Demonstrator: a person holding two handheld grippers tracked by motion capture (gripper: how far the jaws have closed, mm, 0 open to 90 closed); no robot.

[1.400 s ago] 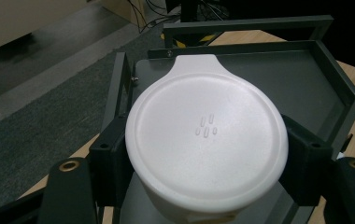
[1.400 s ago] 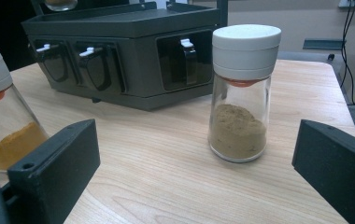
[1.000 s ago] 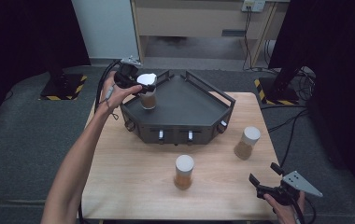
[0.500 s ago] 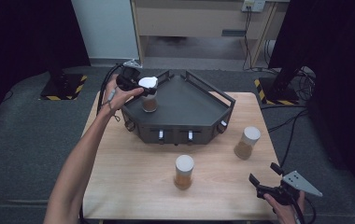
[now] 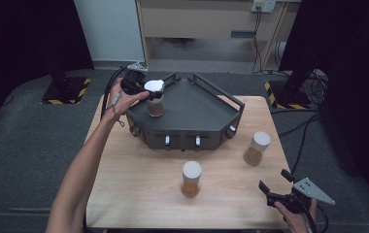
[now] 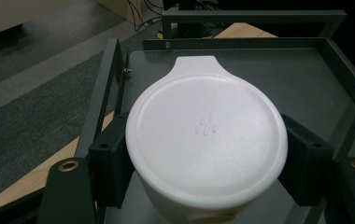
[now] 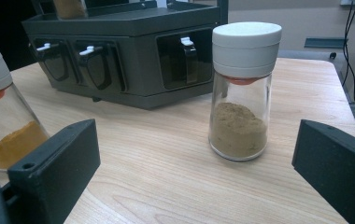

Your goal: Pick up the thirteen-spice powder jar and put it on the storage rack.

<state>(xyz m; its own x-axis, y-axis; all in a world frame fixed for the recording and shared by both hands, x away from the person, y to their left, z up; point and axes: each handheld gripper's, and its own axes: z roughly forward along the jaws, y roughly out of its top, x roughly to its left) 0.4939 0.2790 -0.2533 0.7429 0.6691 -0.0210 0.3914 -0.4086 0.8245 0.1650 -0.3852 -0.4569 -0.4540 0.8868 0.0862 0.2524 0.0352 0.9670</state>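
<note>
- Here the left gripper clamps a white-lidded spice jar standing on the dark rack's top tray, at its left corner.
- The right gripper hovers released over the surface's near right corner.

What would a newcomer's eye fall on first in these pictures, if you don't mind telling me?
Probably the left gripper, clamped on the white lid of a spice jar standing on the dark grey rack at the table's far side. Next, two more white-lidded jars on the bare wood: one near the front middle, one to its right, with the open right gripper low at the front right corner.
</note>
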